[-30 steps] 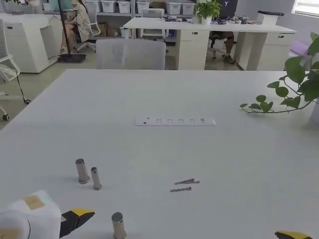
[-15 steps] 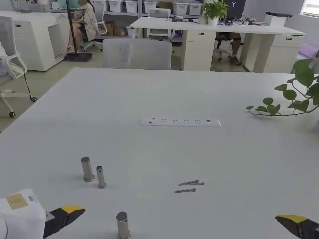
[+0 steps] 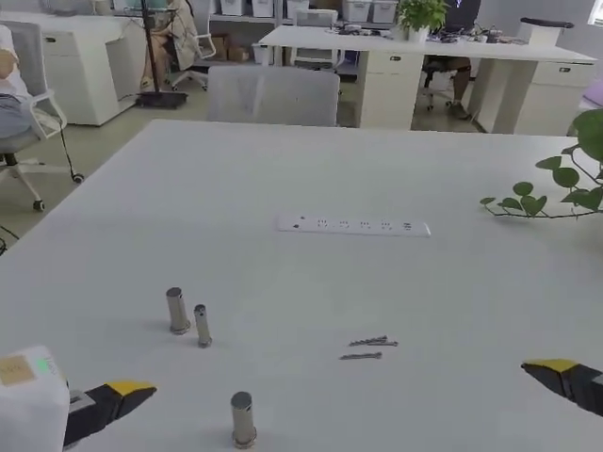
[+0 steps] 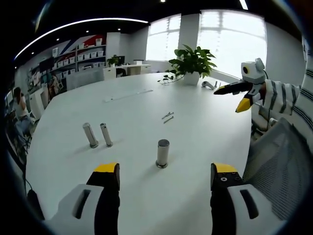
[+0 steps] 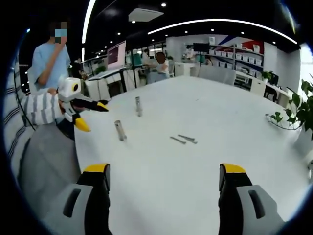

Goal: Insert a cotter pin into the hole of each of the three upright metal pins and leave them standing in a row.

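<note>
Left gripper (image 4: 165, 170): jaws spread wide, low over the near left of the worktop (image 3: 283, 179). Right gripper (image 5: 164, 169): jaws likewise spread, over the near right. In the head view the frame cuts both off, so we see little beyond their yellow tips.

Containers: a white pot (image 4: 191, 78) by the right edge holds a leafy plant (image 4: 191, 58); the head view cuts off its trailing stems. Bins (image 3: 358, 9) sit on shelves beyond the far edge, and we cannot read their contents.

Three metal pins stand upright toward the near left. The front pin (image 3: 243, 419) is alone and closest to the near edge. The back pin (image 3: 178, 310) and middle pin (image 3: 202, 325) stand just beside each other farther in. Their holes are too small for us to make out.

Cotter pins (image 3: 374, 342) lie flat near the centre, well apart from the uprights. We count two, and cannot tell whether there are more. A power strip (image 3: 353, 226) lies across the middle.
</note>
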Tool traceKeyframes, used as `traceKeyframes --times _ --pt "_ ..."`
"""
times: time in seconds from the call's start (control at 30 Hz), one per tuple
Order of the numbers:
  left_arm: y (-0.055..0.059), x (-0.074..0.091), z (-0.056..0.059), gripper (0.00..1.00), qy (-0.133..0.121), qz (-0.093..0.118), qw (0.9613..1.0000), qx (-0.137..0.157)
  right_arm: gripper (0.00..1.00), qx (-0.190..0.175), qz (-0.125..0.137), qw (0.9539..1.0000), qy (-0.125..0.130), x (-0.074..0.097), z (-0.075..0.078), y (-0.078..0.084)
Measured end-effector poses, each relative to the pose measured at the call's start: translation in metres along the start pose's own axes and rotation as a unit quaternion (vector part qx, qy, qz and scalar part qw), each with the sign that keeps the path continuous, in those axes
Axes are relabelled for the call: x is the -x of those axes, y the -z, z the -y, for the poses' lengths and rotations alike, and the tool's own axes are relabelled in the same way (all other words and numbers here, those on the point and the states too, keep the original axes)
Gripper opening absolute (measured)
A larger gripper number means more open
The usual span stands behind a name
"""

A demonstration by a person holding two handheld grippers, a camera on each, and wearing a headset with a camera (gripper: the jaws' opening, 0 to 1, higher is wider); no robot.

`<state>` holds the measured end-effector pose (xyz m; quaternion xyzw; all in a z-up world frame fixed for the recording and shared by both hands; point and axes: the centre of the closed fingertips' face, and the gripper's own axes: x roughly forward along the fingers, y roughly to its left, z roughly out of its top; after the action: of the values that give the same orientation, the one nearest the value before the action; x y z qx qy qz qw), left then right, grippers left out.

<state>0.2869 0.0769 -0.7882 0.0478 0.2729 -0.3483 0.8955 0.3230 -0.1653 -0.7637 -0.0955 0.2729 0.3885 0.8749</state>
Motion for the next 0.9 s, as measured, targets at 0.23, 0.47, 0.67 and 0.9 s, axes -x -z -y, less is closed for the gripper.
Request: traceKeyframes --times 0.23,0.47,0.67,0.9 --pt "-0.003 0.004 0.004 0.77 0.005 0.004 1.0000 0.005 0.92 0.025 -0.004 0.9996 -0.009 -0.008 0.010 -0.011" --pt "-0.001 0.008 0.011 0.79 0.012 0.005 0.9999 0.005 0.91 0.048 -0.013 0.9985 -0.021 -0.018 0.023 -0.018" --pt "0.000 0.011 0.016 0.87 0.019 0.006 0.9998 0.004 0.91 0.070 -0.026 0.9966 -0.035 -0.027 0.029 -0.022" --pt "0.001 0.013 0.019 0.94 0.025 0.007 0.9996 0.007 0.91 0.090 -0.036 0.9941 -0.050 -0.038 0.033 -0.028"
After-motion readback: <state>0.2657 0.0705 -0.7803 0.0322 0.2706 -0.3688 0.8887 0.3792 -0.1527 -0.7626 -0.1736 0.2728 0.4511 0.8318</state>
